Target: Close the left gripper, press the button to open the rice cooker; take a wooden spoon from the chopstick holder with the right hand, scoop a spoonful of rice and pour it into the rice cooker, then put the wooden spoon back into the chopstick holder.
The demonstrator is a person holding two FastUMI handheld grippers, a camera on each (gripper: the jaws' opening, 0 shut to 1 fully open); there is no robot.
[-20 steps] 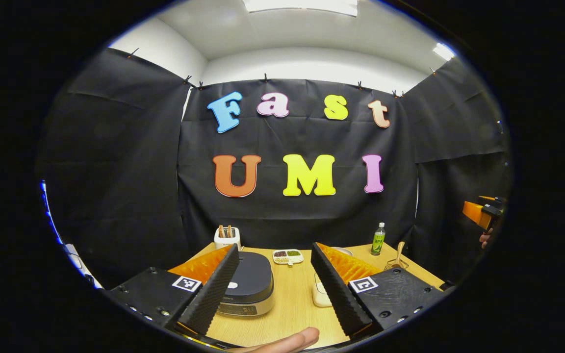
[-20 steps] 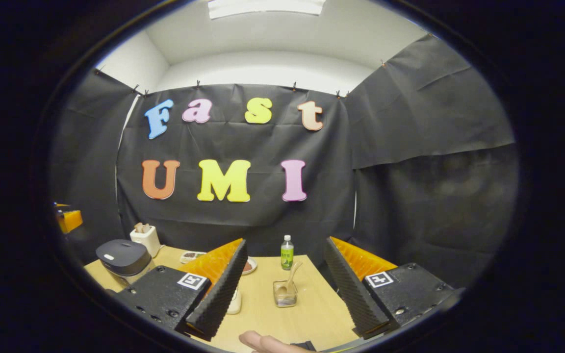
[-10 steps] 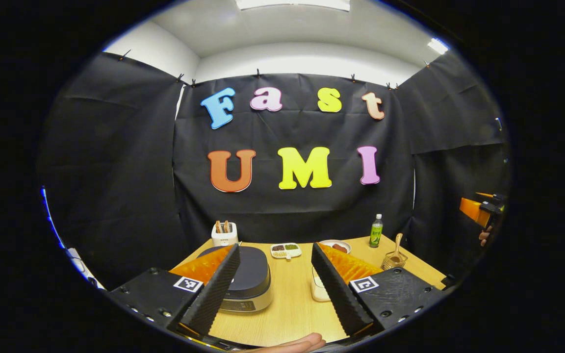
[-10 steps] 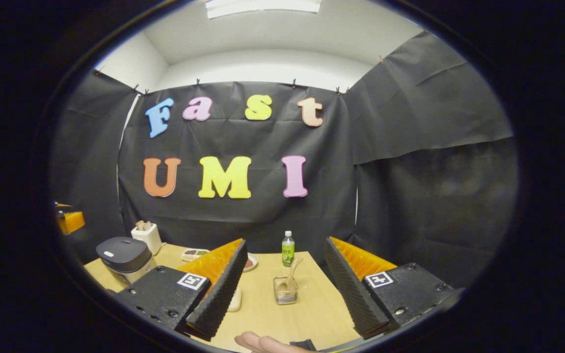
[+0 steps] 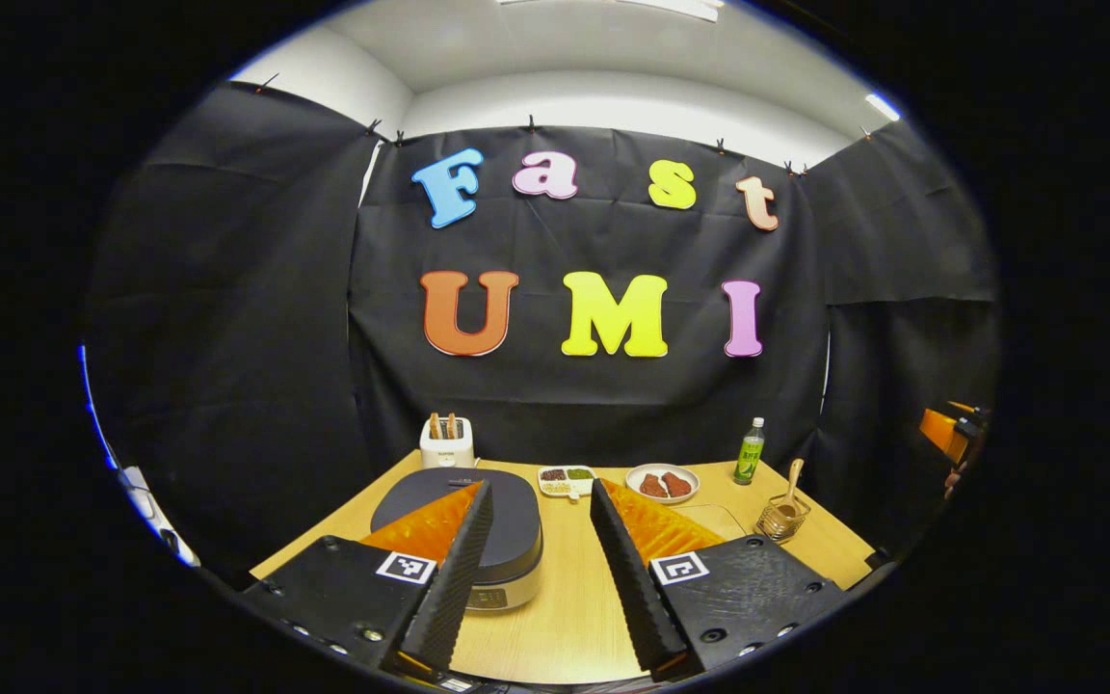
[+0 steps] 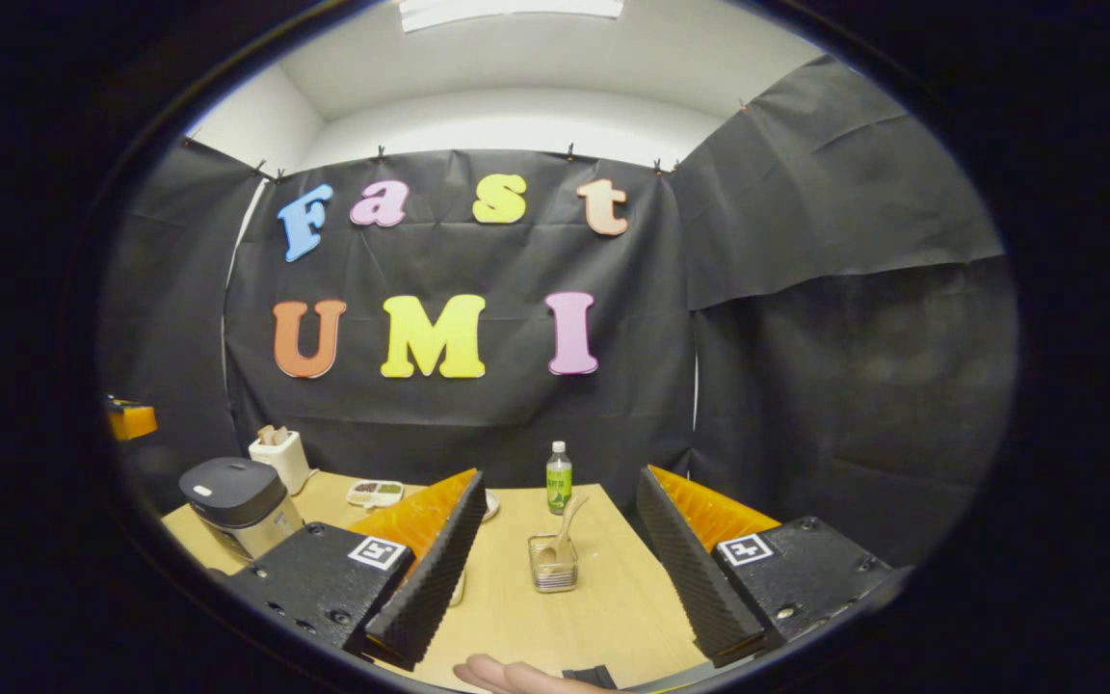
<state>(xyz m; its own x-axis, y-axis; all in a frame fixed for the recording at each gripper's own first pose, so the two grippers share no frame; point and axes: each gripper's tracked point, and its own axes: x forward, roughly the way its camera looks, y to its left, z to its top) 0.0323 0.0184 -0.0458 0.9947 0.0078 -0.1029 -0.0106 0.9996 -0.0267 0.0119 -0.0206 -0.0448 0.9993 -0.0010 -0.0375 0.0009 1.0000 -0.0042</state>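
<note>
Left gripper view, gripper: your left gripper [image 5: 536, 569] hangs above the near table [image 5: 569, 617] edge; its fingers stand parted with a clear gap and grasp nothing.
Left gripper view, rice cooker: the rice cooker [image 5: 507, 525] sits on the table just behind the left finger; dark flat lid down, pale metal body, a small front panel too blurred to read.
Left gripper view, holder: the white chopstick holder [image 5: 446, 448] stands at the far edge behind the cooker; wooden handles stick up from it.
Left gripper view, extras: you see a divided dish [image 5: 566, 479], a plate of reddish food [image 5: 663, 482], a green bottle [image 5: 750, 453] and a glass jar with a wooden spoon [image 5: 782, 511]; the bottle label is illegible.
Right gripper view, gripper: your right gripper [image 6: 555, 578] is released, fingers wide apart, empty; a fingertip [image 6: 507, 675] shows at the bottom edge.
Right gripper view, layout: the glass jar sits between the fingers, farther off; the cooker stands far left, lid closed; the holder is behind it.
</note>
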